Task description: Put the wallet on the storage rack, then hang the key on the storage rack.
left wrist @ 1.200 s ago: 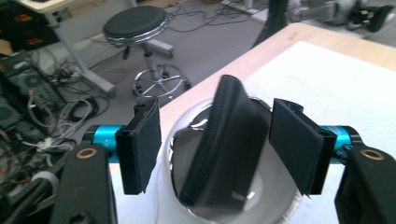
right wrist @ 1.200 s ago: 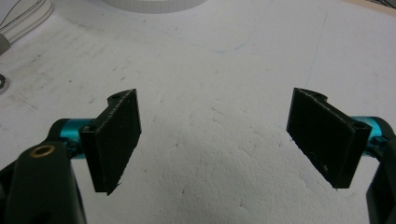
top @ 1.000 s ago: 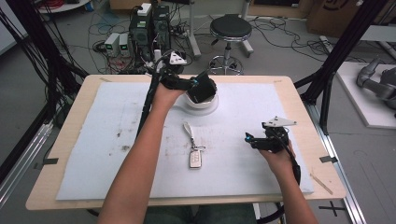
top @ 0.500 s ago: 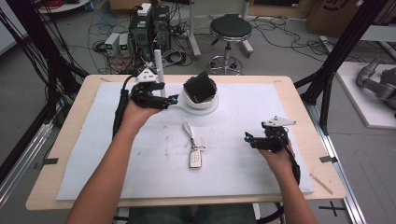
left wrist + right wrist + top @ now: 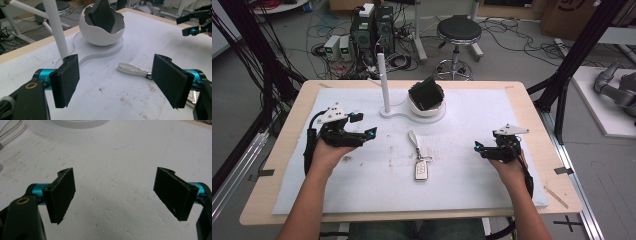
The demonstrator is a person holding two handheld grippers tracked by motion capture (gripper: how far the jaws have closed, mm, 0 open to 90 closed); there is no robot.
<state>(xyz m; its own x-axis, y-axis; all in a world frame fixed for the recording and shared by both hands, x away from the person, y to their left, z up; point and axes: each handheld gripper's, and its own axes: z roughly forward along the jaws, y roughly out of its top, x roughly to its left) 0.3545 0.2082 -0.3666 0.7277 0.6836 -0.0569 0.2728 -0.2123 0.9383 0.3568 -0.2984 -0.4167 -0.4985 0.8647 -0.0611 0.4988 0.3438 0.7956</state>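
Both grippers hover over the white mat (image 5: 362, 190) on the counter (image 5: 292, 130), each empty with its jaws spread wide apart: the left gripper (image 5: 364, 134) at the mat's left, the right gripper (image 5: 478, 148) at its right. Between them lies a car key (image 5: 422, 169) with a strap. Behind it, a white cracked-egg bowl (image 5: 102, 27) holds a dark object, perhaps a wallet (image 5: 101, 12), beside a white post (image 5: 384, 85).

Bowl (image 5: 427, 102): at the worktop's (image 5: 287, 150) back middle, right of the post (image 5: 384, 82) (both on one base).
Key fob (image 5: 422, 169): before the bowl.
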